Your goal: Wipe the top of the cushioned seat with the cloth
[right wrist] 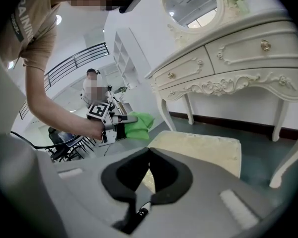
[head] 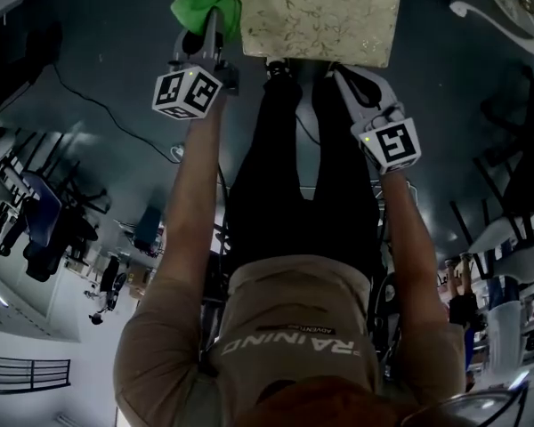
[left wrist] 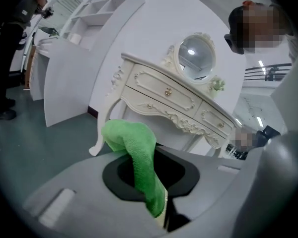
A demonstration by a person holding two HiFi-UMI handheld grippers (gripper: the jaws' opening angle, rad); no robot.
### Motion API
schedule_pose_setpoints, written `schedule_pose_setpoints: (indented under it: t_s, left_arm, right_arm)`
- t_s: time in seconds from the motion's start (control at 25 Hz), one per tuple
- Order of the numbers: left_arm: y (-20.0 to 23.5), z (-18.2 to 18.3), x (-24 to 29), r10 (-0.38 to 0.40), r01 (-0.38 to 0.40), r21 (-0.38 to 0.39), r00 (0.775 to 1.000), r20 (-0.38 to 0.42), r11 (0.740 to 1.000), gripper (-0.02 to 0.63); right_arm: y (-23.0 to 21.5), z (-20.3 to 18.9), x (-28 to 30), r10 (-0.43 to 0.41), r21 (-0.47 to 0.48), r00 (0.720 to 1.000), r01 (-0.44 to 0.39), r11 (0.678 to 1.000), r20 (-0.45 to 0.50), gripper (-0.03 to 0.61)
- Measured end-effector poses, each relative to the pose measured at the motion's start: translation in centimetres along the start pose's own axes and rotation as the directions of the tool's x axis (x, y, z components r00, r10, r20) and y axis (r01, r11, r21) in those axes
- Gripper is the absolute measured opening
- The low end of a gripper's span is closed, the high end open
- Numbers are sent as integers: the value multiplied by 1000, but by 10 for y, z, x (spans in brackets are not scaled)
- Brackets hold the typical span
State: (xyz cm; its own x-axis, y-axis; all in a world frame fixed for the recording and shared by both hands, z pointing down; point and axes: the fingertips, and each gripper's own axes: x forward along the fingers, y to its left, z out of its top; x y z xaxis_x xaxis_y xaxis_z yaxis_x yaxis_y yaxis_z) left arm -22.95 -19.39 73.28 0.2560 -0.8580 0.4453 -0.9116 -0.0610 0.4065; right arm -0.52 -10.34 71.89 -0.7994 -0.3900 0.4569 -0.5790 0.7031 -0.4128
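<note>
Cloth (head: 205,3), green, hangs pinched in the left gripper's (head: 211,27) closed jaws, just beside the cushioned seat's (head: 320,16) left edge. The right gripper (head: 343,71) hovers at the seat's near edge, jaws together, empty.

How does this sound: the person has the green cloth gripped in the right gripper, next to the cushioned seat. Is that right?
Not quite. The green cloth is gripped in the left gripper, not the right one; the left gripper view shows it clamped between that gripper's jaws. The right gripper is shut on nothing. The cloth is indeed next to the cushioned seat.
</note>
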Motion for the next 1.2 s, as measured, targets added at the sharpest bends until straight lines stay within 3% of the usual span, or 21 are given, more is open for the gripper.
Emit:
schedule_pose_setpoints:
  t_s: [0.24,0.52,0.88,1.2]
  left_arm:
    - [78,-10,-14,70,-68,22,995,-78,997,48]
    - [91,-41,8,30,-25,30,984,-173,999,48]
    - [36,-81,44,-77,83,15,968,-238,996,48]
    - [-29,-100,58,-117,141,72,955,-273,987,48]
  right_arm:
    - [32,14,40,-26,10,1000,27,1000,-6,2]
    - [51,16,65,-50,53,999,49,997,19,2]
    - [40,5,56,-79,83,997,77,994,23,2]
    - [11,-8,4,-99,102,994,95,990,37,2]
